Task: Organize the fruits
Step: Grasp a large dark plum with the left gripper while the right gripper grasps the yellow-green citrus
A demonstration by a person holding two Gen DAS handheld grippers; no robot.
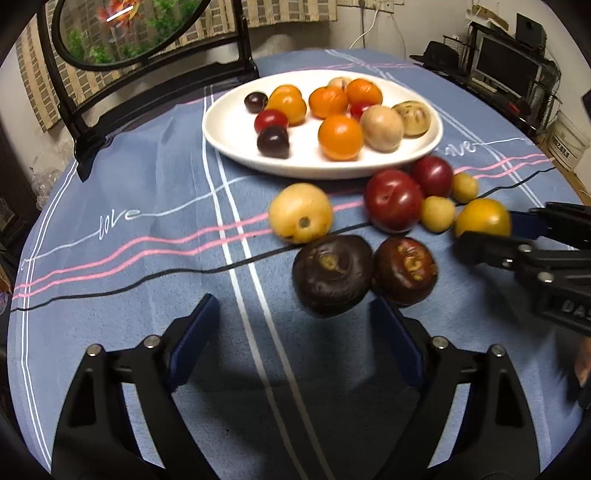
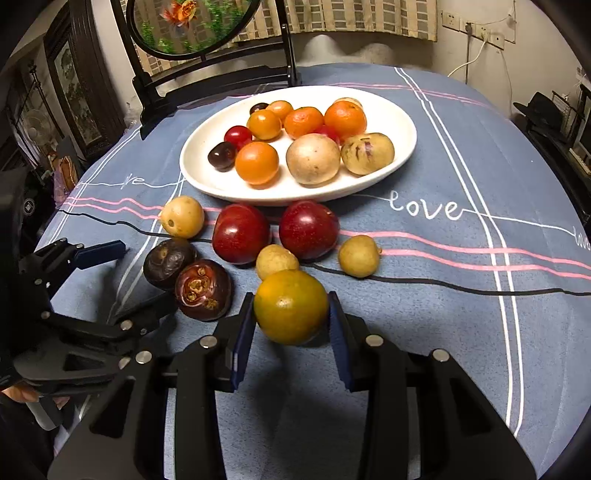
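Nearest the right wrist camera, the right gripper (image 2: 291, 314) is clamped on a yellow-orange citrus fruit (image 2: 291, 306), its two blue pads pressed against the fruit's sides near the front edge of the tabletop. The left gripper (image 1: 291, 321) stands wide with nothing between its blue pads; one pad tip sits just beside the larger dark purple fruit (image 1: 332, 275), and whether they touch cannot be told. White letters "DA" show on the body of the right gripper in the left wrist view, the rest cut off. Beside the larger dark fruit lies a smaller dark purple fruit (image 1: 405, 270), the two touching. Beyond them on the cloth are a pale yellow round fruit (image 1: 300, 213), two red plums (image 2: 240, 233) side by side, and two small tan fruits (image 2: 358, 256). Further back, toward the middle of the tabletop, a white oval plate (image 2: 207, 177) holds oranges, small red and dark fruits, and pale tan fruits. The blue tablecloth (image 2: 461, 325) has white, pink and black stripes, and the word "love" is written on it in white script in several places. At the far edge stands a black frame with a round glass panel (image 2: 192, 26) showing green plants and an orange fish. Behind are a curtain with a brick-like check, wall sockets with a white cable, and dark shelves with a screen.
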